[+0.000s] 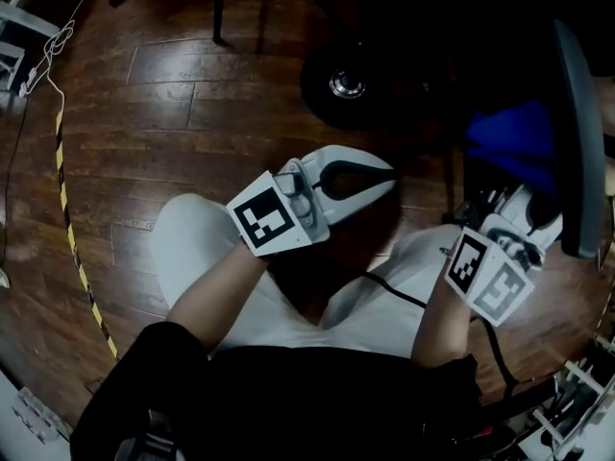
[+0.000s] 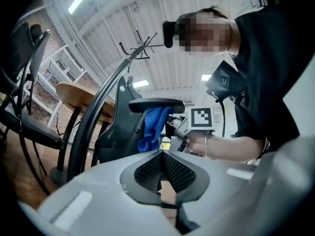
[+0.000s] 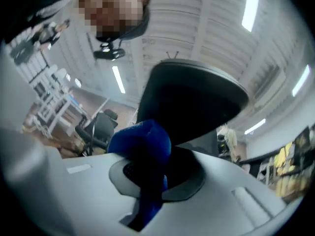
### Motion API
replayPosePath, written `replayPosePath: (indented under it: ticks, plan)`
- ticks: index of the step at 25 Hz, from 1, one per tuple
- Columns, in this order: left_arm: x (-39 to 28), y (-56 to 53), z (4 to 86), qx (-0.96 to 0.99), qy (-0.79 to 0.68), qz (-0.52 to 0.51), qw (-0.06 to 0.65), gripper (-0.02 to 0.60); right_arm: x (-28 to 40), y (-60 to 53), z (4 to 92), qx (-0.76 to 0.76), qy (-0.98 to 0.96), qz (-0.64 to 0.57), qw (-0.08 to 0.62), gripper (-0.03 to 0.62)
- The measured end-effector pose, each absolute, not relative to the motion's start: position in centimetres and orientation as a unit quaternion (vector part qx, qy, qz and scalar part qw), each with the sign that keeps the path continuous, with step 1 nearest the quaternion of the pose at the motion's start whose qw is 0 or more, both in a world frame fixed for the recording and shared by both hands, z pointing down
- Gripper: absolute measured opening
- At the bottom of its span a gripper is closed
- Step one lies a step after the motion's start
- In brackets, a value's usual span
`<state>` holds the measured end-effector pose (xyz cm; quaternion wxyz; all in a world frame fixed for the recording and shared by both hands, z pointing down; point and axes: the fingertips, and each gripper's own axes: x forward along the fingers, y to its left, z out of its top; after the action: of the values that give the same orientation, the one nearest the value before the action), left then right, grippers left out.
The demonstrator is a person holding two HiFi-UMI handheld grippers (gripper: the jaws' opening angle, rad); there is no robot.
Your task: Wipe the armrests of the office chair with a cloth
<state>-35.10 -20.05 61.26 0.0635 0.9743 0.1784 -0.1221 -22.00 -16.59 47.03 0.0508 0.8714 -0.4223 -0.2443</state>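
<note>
Right gripper (image 1: 495, 200) is clamped on the blue cloth (image 1: 514, 140), with the wad bunched between its jaws. The cloth sits up against the lower edge of the chair's dark armrest (image 1: 579, 133) and touches it. Left gripper (image 1: 382, 175) has its jaws closed tip to tip with nothing between them. It hangs over the person's lap, pointed toward the armrest but well apart from it. The chair base (image 1: 346, 84) stands on the wood floor (image 1: 173, 113), beyond the left gripper.
</note>
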Motion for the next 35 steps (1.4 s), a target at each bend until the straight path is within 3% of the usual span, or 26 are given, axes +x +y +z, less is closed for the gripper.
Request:
replayPosePath:
  ticks: [3, 11, 17, 27, 31, 35]
  plan:
    - [-34.9, -19.9, 61.1, 0.973, 0.184, -0.121, 0.068, 0.006, -25.2, -18.4, 47.2, 0.841, -0.42, -0.29, 0.179, 0.032]
    - [-34.6, -21.2, 61.2, 0.97, 0.18, -0.13, 0.099, 0.006, -23.9, -19.9, 47.3, 0.849, -0.341, -0.324, 0.242, 0.034]
    - [-35.4, -22.2, 61.5, 0.976, 0.161, -0.124, 0.078, 0.006, -22.9, -22.6, 54.9, 0.806, -0.347, -0.255, 0.406, 0.034]
    - [-35.9, -24.7, 60.9, 0.978, 0.133, -0.14, 0.073, 0.006, -21.0, -26.8, 67.6, 0.732, -0.382, -0.1, 0.555, 0.035]
    - [-35.8, -25.8, 59.9, 0.976, 0.12, -0.157, 0.088, 0.006, -20.6, -26.8, 68.6, 0.722, -0.389, -0.077, 0.567, 0.04]
    - [-36.0, -26.7, 59.7, 0.974, 0.112, -0.166, 0.109, 0.006, -21.6, -25.3, 62.0, 0.773, -0.354, -0.151, 0.504, 0.04]
